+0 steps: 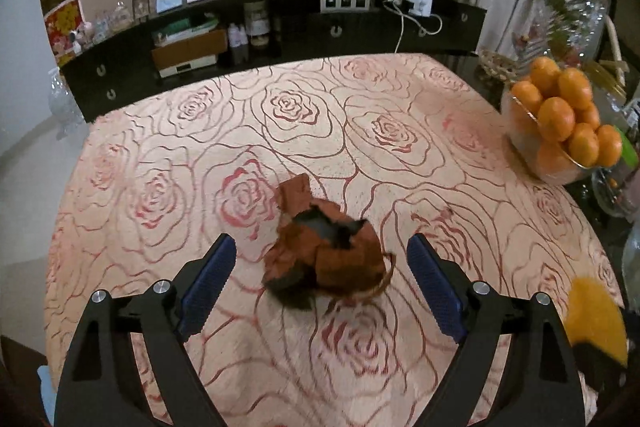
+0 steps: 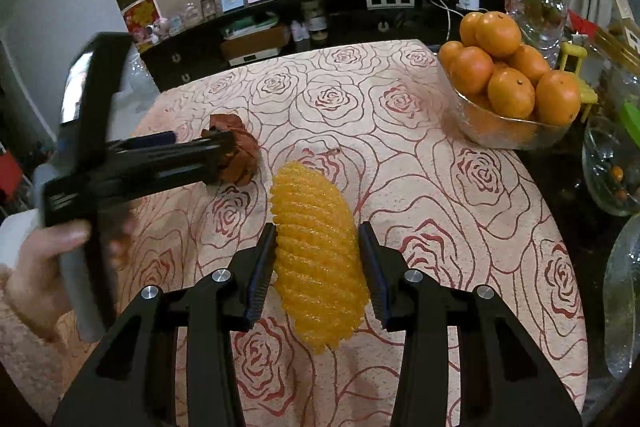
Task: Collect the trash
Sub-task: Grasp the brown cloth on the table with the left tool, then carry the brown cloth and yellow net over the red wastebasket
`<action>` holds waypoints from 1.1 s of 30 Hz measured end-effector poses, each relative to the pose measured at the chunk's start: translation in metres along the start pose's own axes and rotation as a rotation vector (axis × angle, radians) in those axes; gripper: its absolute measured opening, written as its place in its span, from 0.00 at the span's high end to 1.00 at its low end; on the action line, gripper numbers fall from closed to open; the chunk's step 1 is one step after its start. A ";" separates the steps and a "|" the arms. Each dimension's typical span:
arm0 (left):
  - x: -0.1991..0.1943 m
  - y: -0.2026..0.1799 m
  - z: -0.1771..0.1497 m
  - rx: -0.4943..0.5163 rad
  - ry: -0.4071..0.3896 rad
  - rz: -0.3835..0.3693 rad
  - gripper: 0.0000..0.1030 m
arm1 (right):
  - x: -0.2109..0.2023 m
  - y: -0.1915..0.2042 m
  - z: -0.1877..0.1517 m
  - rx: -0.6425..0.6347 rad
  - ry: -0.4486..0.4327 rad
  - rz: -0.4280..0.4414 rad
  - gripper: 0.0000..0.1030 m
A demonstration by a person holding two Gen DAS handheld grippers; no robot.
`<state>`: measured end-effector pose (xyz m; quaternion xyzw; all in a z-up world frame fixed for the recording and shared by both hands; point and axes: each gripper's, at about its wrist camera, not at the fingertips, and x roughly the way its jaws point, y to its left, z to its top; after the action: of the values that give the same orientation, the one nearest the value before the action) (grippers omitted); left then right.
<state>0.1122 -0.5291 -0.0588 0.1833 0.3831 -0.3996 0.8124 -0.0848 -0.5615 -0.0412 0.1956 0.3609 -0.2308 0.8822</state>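
Left wrist view: crumpled brown wrapper (image 1: 324, 251) lies on the rose tablecloth (image 1: 400, 115) between the spread left gripper (image 1: 320, 255), untouched; light, crushable, take its bulging middle. Right gripper (image 2: 318, 259) pinches the springy yellow foam net (image 2: 316, 251)

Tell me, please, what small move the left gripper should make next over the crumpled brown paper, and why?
Probably lower the left gripper a little and close it on the crumpled brown paper. Its jaws stand wide open with the paper lying between them on the rose tablecloth, and the pads do not press it yet. The right gripper is already shut on the yellow foam net, so it is busy.
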 end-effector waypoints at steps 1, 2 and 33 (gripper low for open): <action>0.004 -0.001 0.001 -0.003 0.006 0.001 0.18 | 0.000 0.001 0.001 0.000 0.001 0.003 0.61; 0.010 -0.001 0.002 -0.005 0.015 0.001 0.19 | 0.001 0.002 0.001 -0.002 0.001 0.007 0.61; -0.092 0.051 -0.072 -0.068 -0.082 -0.084 0.77 | 0.012 0.023 0.000 -0.014 0.026 0.036 0.61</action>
<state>0.0827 -0.4070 -0.0344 0.1226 0.3702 -0.4271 0.8158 -0.0647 -0.5463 -0.0460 0.1987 0.3703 -0.2095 0.8829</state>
